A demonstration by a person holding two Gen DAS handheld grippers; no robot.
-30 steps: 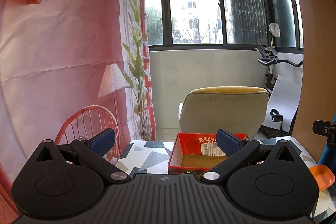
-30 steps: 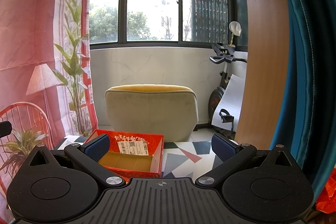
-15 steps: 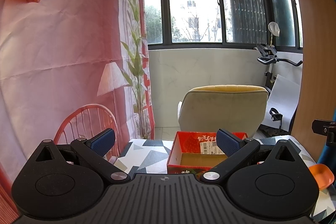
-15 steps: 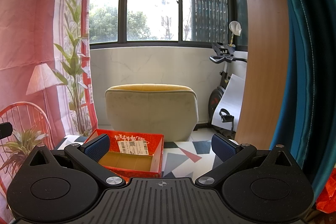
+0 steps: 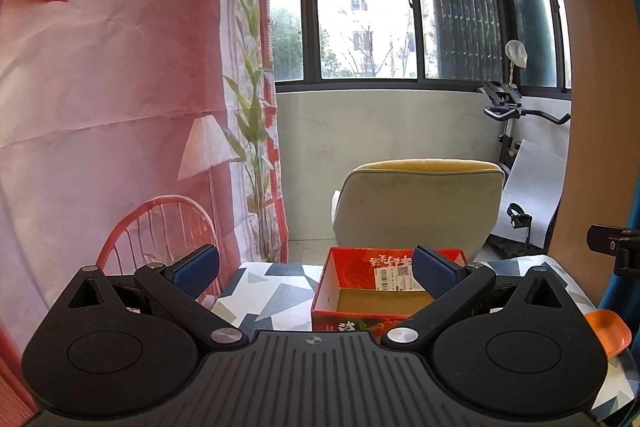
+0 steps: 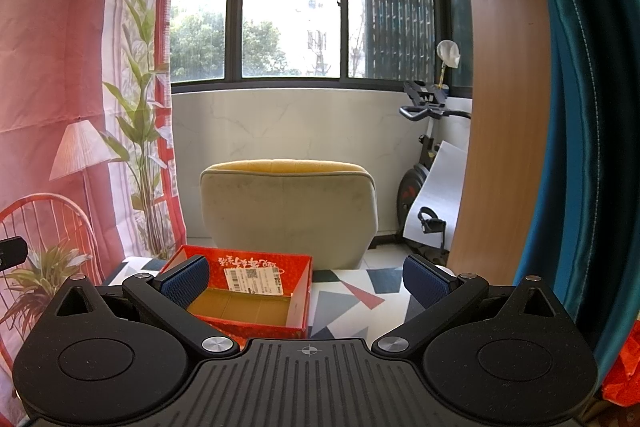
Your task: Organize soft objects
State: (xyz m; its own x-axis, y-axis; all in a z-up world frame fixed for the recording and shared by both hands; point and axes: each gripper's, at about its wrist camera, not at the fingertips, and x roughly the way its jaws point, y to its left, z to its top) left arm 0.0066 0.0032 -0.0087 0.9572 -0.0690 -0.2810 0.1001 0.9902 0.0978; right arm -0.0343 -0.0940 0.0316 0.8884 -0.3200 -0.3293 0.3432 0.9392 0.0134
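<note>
An open red cardboard box (image 5: 360, 301) with a brown bare floor and a white label stands on the table with the grey and white triangle pattern (image 5: 276, 291). It also shows in the right wrist view (image 6: 256, 291). My left gripper (image 5: 316, 273) is open and empty, held above the table in front of the box. My right gripper (image 6: 306, 279) is open and empty, to the right of the box. No soft object shows clearly in either view.
A beige chair (image 6: 288, 211) stands behind the table. A pink printed backdrop (image 5: 112, 87) hangs at the left. A wooden panel (image 6: 504, 87) and a teal curtain (image 6: 592, 107) stand at the right. An orange thing (image 5: 608, 331) lies at the table's right edge.
The left wrist view has shifted slightly to the left. The right gripper has not moved. Both stay open.
</note>
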